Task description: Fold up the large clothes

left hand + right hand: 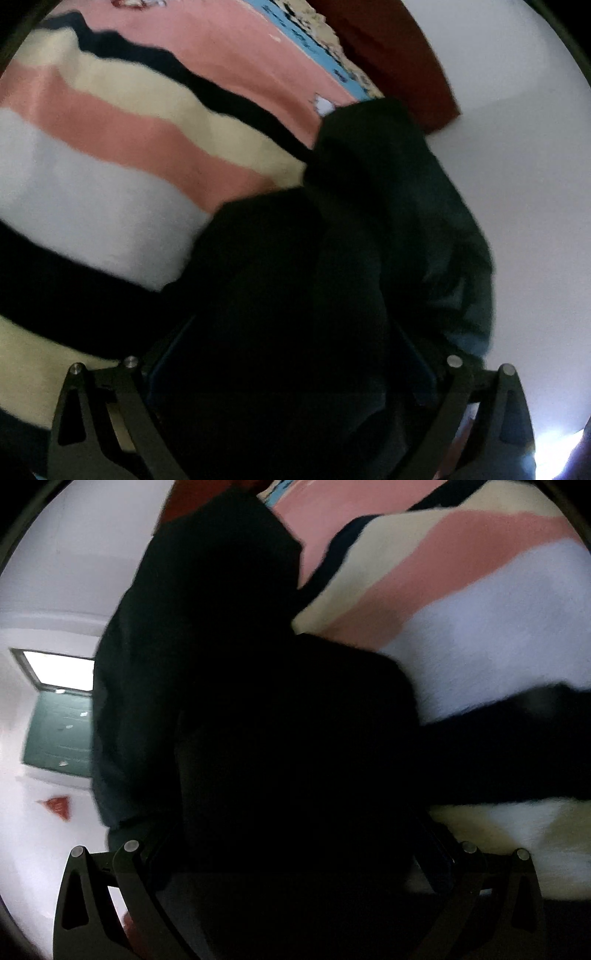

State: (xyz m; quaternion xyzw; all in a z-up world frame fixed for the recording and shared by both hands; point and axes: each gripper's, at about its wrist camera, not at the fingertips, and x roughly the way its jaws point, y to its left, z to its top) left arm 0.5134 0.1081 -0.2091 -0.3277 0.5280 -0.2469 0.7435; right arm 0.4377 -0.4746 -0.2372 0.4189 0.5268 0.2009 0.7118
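Observation:
A large black garment point(354, 229) fills the middle of the left wrist view and hangs up in front of the camera. It hides my left gripper's point(291, 354) fingertips; only the black linkage arms show at the bottom. The same black garment point(229, 672) covers the middle of the right wrist view and hides my right gripper's point(295, 842) fingertips. Both grippers seem shut on the cloth, with fabric bunched between the arms. Both views are blurred.
A bed cover with pink, cream, white and black stripes point(110, 155) lies to the left in the left view and to the right in the right view point(480, 609). A dark red headboard point(388, 48), white walls point(524, 184), and a green door point(59, 731) stand beyond.

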